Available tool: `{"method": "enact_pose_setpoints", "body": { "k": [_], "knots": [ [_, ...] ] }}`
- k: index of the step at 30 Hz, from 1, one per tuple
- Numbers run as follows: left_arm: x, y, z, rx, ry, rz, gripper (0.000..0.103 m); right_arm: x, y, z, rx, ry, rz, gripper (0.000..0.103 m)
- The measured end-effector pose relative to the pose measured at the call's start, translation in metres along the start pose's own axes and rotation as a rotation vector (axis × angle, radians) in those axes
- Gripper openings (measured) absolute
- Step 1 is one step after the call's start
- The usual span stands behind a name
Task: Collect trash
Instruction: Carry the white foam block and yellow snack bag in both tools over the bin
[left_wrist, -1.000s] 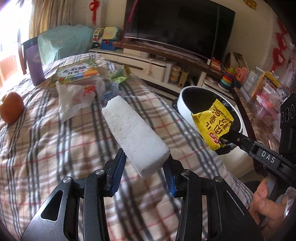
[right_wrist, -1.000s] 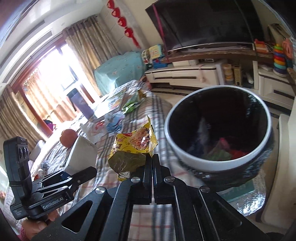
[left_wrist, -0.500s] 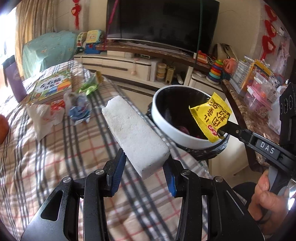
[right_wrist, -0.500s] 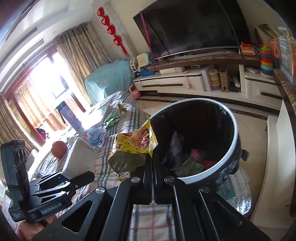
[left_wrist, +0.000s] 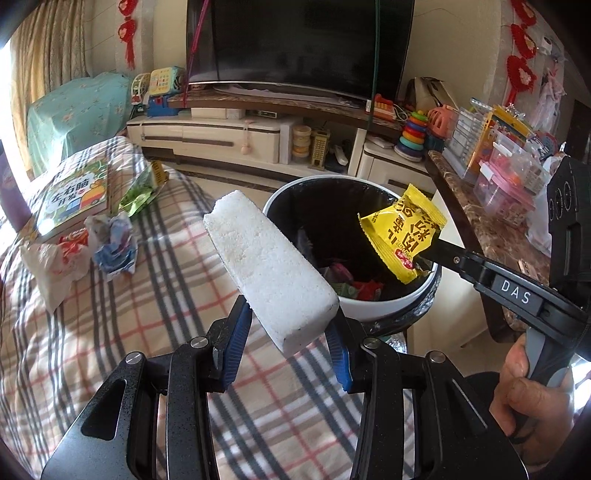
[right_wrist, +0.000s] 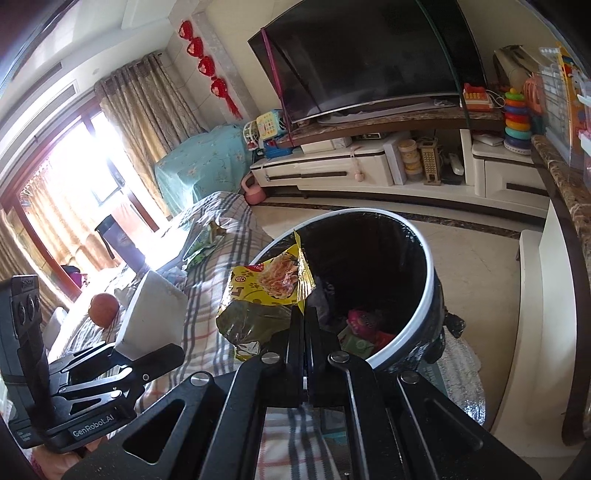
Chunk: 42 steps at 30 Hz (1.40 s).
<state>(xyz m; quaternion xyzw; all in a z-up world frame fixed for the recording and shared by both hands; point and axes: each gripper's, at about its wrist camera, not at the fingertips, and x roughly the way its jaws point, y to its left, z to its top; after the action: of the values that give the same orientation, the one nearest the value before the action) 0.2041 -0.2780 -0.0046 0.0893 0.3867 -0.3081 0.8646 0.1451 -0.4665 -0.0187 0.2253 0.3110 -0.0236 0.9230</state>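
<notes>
My left gripper (left_wrist: 291, 325) is shut on a white foam block (left_wrist: 266, 266), which sticks up and forward over the plaid bed cover beside the trash bin. The block also shows in the right wrist view as a white foam block (right_wrist: 153, 308) in the left gripper (right_wrist: 125, 356). My right gripper (right_wrist: 304, 314) is shut on a yellow snack wrapper (right_wrist: 269, 284). From the left wrist view that yellow wrapper (left_wrist: 404, 230) hangs over the bin's right rim. The white-rimmed black trash bin (left_wrist: 369, 310) holds several wrappers; its rim (right_wrist: 424, 280) lies just ahead of the right gripper.
On the plaid bed cover (left_wrist: 110, 314) lie crumpled wrappers (left_wrist: 110, 240), a white plastic bag (left_wrist: 51, 266), a green packet (left_wrist: 142, 188) and a picture book (left_wrist: 75, 199). An orange fruit (right_wrist: 104, 309) sits farther back. A TV stand (left_wrist: 258, 136) and a cluttered marble counter (left_wrist: 491, 229) border the floor.
Both grippers have swung toward the bin with their loads. The bin has grown larger and more central in both views, and the yellow wrapper now hangs over its opening.
</notes>
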Motion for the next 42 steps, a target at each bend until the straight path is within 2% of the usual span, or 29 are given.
{"method": "enact_pose_setpoints", "body": {
  "k": [26,39,42],
  "knots": [
    [0.031,-0.026,0.031,0.026,0.010,-0.011,0.039,0.012,-0.018,0.015,-0.002,0.017,-0.037,0.000],
    [0.054,-0.027,0.035,0.011,0.058,-0.017,0.039,0.023,-0.028,0.021,-0.001,0.044,-0.064,0.000],
    [0.058,-0.028,0.036,0.006,0.074,-0.023,0.042,0.026,-0.031,0.022,0.010,0.050,-0.067,0.006]
  ]
}}
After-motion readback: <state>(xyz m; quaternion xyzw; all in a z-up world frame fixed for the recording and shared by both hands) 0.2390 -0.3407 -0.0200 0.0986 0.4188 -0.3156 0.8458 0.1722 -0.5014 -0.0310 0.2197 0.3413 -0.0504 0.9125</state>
